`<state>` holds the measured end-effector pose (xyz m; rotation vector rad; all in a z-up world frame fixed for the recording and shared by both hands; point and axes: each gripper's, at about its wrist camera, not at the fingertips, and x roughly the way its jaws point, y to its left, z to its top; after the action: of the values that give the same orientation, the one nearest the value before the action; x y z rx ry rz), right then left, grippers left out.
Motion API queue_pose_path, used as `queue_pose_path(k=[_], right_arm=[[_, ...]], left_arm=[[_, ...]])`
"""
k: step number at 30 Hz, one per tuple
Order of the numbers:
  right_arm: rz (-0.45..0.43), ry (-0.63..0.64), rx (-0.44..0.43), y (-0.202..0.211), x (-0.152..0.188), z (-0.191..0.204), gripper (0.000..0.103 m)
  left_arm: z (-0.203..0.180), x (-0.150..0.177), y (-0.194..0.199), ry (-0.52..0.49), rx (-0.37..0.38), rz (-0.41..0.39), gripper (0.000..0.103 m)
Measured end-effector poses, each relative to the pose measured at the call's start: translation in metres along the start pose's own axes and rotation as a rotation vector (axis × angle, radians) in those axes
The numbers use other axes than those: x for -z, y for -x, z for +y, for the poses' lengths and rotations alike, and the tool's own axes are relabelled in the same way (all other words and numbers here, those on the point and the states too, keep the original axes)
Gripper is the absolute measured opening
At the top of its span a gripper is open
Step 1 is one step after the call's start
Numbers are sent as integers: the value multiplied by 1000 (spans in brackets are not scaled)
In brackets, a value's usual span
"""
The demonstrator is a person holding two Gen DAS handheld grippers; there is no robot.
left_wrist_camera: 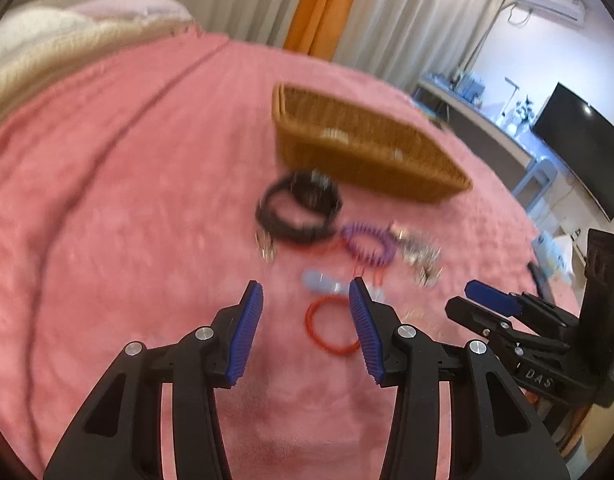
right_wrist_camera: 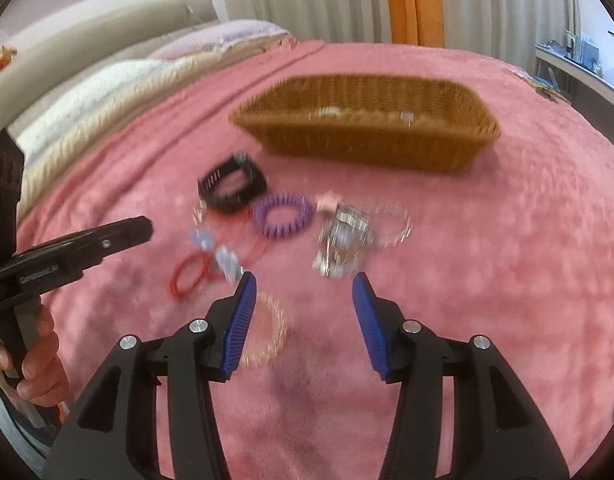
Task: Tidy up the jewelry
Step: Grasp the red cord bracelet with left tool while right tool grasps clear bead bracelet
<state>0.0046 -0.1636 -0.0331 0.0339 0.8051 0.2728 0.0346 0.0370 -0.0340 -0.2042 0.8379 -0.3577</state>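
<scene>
Jewelry lies scattered on a pink plush bed cover (right_wrist_camera: 487,280), both views blurred.

Wicker basket (right_wrist_camera: 371,140): tan, rectangular, open-topped, at 12 o'clock of the pile; a couple of small pale pieces inside, too blurred to name.

Pile, in the right wrist view:
- black band (right_wrist_camera: 231,187), looped, at 10 o'clock
- purple spiral bracelet (right_wrist_camera: 282,216), ridged ring, centre
- silvery cluster (right_wrist_camera: 343,240) at 3 o'clock of the purple one, tangled, shiny
- red ring (right_wrist_camera: 189,276), thin cord circle, at 8 o'clock
- pale beaded bracelet (right_wrist_camera: 271,328), translucent, nearest the camera, partly behind the left finger of the right tool

Left tool (left_wrist_camera: 306,292): jaws spread, blue ribbed pads apart, nothing between them; the red ring (left_wrist_camera: 331,326) lies on the cover beneath the gap.

Right tool (right_wrist_camera: 305,284): jaws spread, holding nothing, above the cover just short of the silvery cluster.
</scene>
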Motion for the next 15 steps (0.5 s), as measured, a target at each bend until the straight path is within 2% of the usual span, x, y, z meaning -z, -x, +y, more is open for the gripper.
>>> queue_pose_path(k=[4,9,14,15], right_arm=[[4,23,3,-7,8,4,47],[13,44,5,-13,13,11,46],[24,83,26,-17,13,17,36],[27,85,32,-18,13,18,31]], left_arm=[[2,11,-21,12,-9,50,44],[-3,18,-24,-10,-27,38,44],[-12,22,-26,-70,-78,35,42],[-14,23,-27,-83,-95,34,40]])
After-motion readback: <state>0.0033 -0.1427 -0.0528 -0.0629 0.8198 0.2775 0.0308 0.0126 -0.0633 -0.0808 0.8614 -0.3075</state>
